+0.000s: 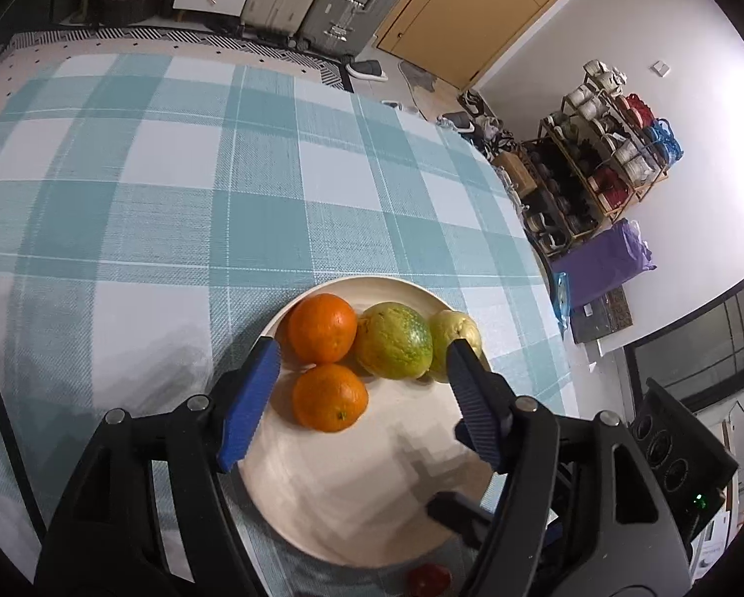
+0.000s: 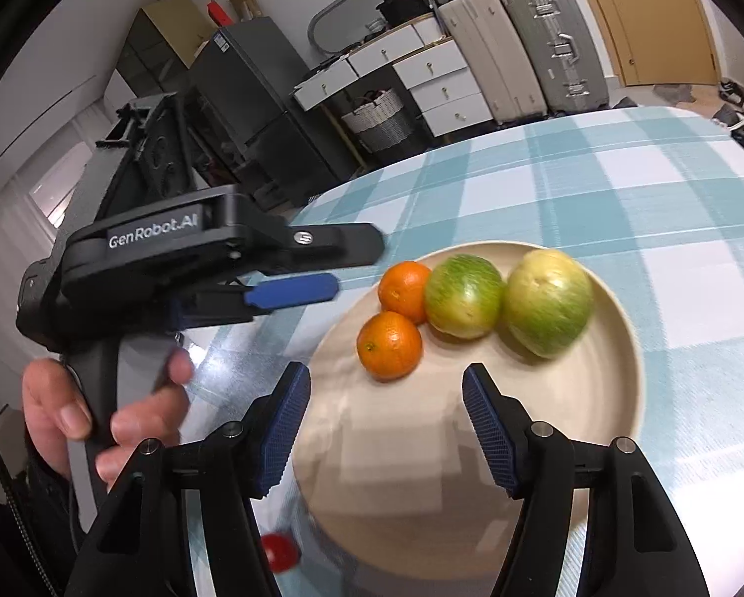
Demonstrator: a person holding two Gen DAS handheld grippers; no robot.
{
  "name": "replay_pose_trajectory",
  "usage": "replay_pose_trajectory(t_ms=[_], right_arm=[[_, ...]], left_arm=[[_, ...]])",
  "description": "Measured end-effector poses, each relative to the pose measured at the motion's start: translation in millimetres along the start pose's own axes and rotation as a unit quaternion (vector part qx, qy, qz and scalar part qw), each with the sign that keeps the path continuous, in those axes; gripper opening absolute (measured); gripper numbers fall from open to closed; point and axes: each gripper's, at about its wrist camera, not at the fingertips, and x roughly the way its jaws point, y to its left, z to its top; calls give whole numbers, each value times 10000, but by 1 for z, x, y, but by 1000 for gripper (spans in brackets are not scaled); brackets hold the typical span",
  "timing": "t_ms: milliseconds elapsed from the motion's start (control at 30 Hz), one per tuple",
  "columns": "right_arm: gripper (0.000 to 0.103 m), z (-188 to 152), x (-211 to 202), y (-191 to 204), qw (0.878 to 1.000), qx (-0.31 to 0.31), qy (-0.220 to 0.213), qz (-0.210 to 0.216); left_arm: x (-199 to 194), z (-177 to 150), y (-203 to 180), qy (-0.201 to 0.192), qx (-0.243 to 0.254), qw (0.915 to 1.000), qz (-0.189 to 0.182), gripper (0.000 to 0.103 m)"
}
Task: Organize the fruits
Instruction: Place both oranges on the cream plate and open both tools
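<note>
While both claws, left (image 1: 362, 373) and right (image 2: 387, 393), hover wide open and empty over the plate (image 2: 615, 388), two oranges (image 2: 389, 346) and two guavas (image 2: 464, 296) sit on it, touching, on the worktop (image 1: 173, 189).

Bright daylight, fisheye warp, slight blur

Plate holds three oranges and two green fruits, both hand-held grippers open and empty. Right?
Not quite: the plate holds two oranges, not three, as the right wrist view shows. The two green fruits and both open, empty hand-held grippers are right.
</note>
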Motion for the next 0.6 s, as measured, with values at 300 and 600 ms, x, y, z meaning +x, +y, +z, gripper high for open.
replay_pose_trajectory(t_ms=[300,600], right_arm=[[72,-17,-43,-1,9994,-61,-294,-191],[73,-34,-79,5,9975,-268,-510,-410]], left_arm=[[-47,-36,-17,-318,284,9986,300,66],[-84,-83,-35,-532,595,9948,638,69]])
